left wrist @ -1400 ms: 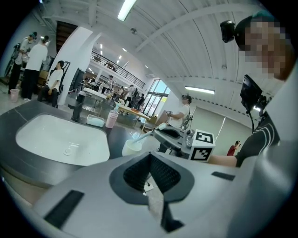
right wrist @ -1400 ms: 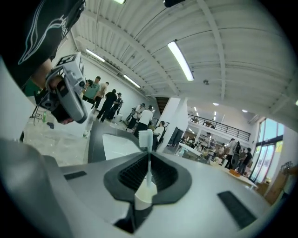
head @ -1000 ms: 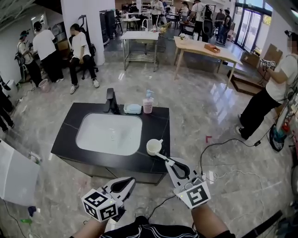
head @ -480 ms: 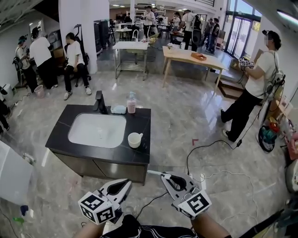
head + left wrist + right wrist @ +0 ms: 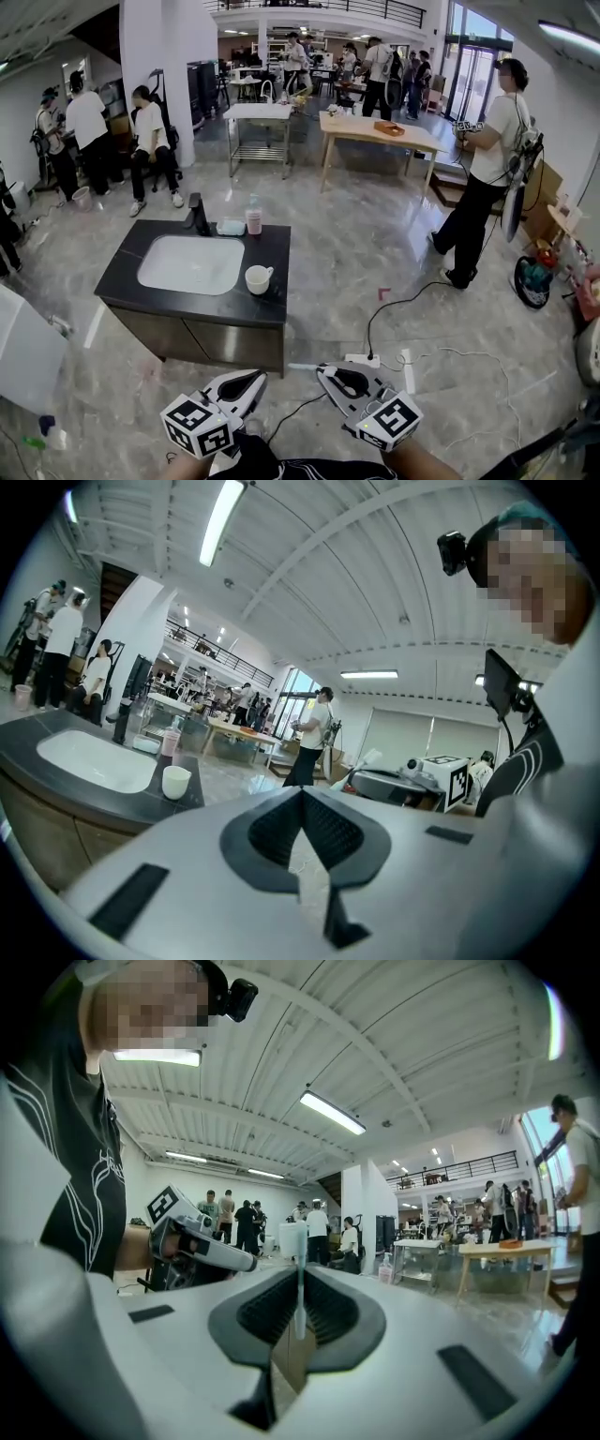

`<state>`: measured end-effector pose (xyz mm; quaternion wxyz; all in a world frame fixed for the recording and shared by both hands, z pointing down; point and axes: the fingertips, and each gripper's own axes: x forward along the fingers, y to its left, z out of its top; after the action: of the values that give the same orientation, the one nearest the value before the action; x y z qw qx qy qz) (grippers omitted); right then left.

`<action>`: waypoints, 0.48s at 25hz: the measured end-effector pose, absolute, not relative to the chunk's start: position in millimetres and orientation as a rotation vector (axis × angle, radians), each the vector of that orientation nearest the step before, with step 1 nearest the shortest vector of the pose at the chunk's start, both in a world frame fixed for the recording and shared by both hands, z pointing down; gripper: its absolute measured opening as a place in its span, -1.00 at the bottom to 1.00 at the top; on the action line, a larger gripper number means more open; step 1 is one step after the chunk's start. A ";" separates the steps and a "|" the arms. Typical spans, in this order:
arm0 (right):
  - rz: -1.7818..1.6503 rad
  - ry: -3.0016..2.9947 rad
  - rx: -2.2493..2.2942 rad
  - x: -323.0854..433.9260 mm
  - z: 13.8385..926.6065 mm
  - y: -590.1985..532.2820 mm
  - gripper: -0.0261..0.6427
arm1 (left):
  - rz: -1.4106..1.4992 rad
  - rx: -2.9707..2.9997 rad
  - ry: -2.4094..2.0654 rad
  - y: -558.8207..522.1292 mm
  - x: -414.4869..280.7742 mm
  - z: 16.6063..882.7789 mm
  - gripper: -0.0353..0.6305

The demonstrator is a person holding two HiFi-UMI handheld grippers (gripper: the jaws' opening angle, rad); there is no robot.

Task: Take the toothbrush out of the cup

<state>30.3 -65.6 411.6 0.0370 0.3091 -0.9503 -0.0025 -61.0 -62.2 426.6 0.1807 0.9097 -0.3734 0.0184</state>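
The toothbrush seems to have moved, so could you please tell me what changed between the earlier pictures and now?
The right hand-held gripper, shut on the toothbrush, has carried it away from the cup and back clear of the counter; the left hand-held gripper drew back too. The cup stays upright near the counter's front corner, and the left jaws stay shut and empty.

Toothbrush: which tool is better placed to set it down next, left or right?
Right, probably. The right tool is shut on the toothbrush, clear of the cup. The left tool is shut on nothing; using it would need a handover.
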 end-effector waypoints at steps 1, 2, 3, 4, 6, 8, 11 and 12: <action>-0.001 -2.917 0.949 32.6 413.0 -61.5 -0.85 | 0.055 2.572 -1.055 -58.3 -58.6 426.2 -0.90; 0.004 -2.917 0.949 34.9 414.9 -57.5 -0.85 | 0.058 2.574 -1.054 -54.4 -56.2 425.9 -0.90; 0.008 -2.917 0.951 37.3 417.3 -53.8 -0.85 | 0.062 2.576 -1.053 -50.7 -53.7 425.7 -0.90; 0.012 -2.916 0.951 39.6 420.0 -50.2 -0.85 | 0.064 2.579 -1.052 -47.2 -51.4 425.5 -0.90; 0.021 -2.916 0.953 42.8 425.0 -44.3 -0.85 | 0.066 2.584 -1.051 -41.3 -47.8 425.9 -0.90; 0.020 -2.917 0.954 44.5 429.0 -40.0 -0.85 | 0.069 2.586 -1.050 -36.8 -45.4 427.3 -0.90; 0.016 -2.917 0.959 47.2 432.1 -35.1 -0.85 | 0.072 2.588 -1.047 -31.6 -42.2 428.8 -0.90; 0.038 -2.917 0.970 48.4 432.2 -33.6 -0.85 | 0.072 2.588 -1.045 -29.9 -41.0 429.1 -0.90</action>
<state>48.4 -33.6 432.2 0.0335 0.3153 -0.9483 0.0123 -41.0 -29.9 429.1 0.1738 0.9128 -0.3686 0.0256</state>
